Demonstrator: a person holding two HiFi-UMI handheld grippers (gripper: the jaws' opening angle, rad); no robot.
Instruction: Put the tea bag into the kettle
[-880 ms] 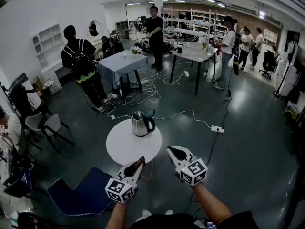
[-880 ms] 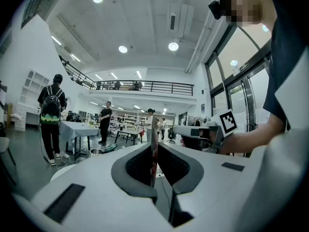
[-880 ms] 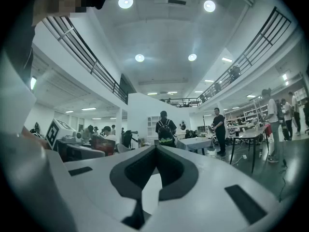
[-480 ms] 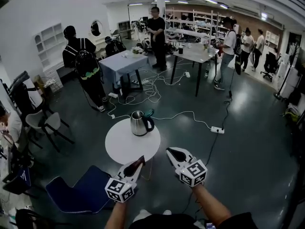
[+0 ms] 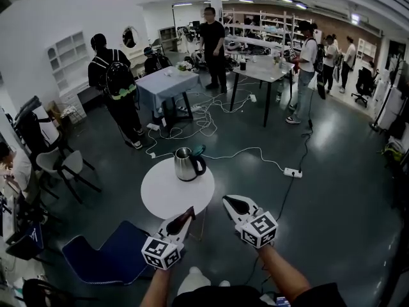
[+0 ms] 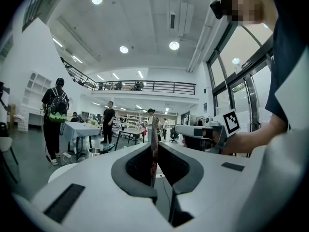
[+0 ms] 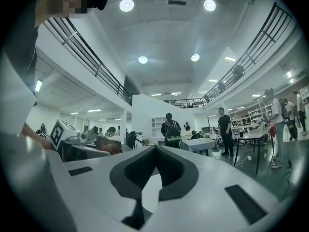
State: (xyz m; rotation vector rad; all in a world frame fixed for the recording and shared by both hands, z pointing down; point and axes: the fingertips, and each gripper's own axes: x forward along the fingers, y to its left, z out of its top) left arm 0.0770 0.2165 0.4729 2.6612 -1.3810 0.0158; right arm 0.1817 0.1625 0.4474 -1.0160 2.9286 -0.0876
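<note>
Left gripper point(image 5: 189, 212) is clamped on a thin reddish tea bag point(image 6: 153, 151) and is held level at the near edge of the round white table point(image 5: 165, 197). Right gripper point(image 5: 225, 201) is held just beside it, jaws pressed together with nothing between them. The steel kettle point(image 5: 187, 164) is seen upright on the table's far side, well apart from both grippers.
</note>
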